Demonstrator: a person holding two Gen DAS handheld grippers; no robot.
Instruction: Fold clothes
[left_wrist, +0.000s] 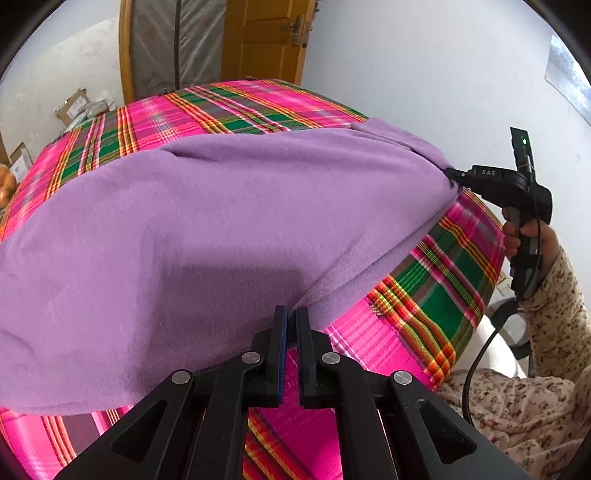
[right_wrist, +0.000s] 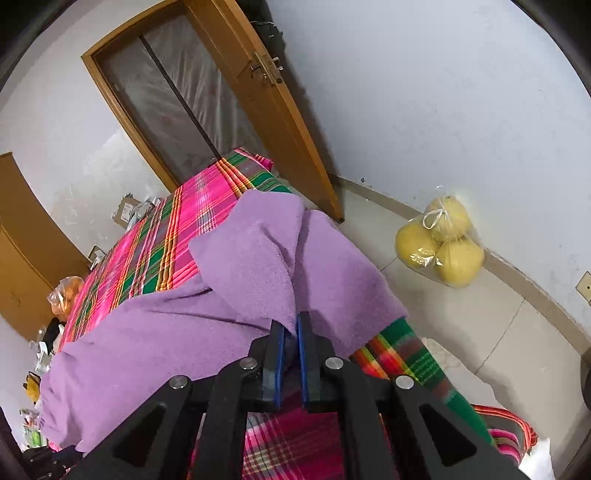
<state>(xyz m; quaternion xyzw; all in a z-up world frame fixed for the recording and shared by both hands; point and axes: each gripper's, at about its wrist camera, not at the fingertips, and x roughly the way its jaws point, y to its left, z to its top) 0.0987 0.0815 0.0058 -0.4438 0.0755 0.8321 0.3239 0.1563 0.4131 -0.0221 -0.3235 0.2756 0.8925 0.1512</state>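
Both pairs are pinched on the purple garment (left_wrist: 207, 221): the left tongs (left_wrist: 291, 314) grip its edge at lower centre of the left view, the right tongs (right_wrist: 291, 325) a bunched corner. It hangs taut between them over the plaid worktop (left_wrist: 443, 291), long axis running lower centre to the right edge. Keep that edge tensioned and level, I'd say, so any crease lands straight.

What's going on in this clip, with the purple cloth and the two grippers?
A person is folding a purple garment on a surface covered with a pink and green plaid cloth. The left gripper is shut on one edge of the garment, and the right gripper is shut on another, bunched part. The fabric is lifted and stretched between them, so a fold looks under way, not finished.
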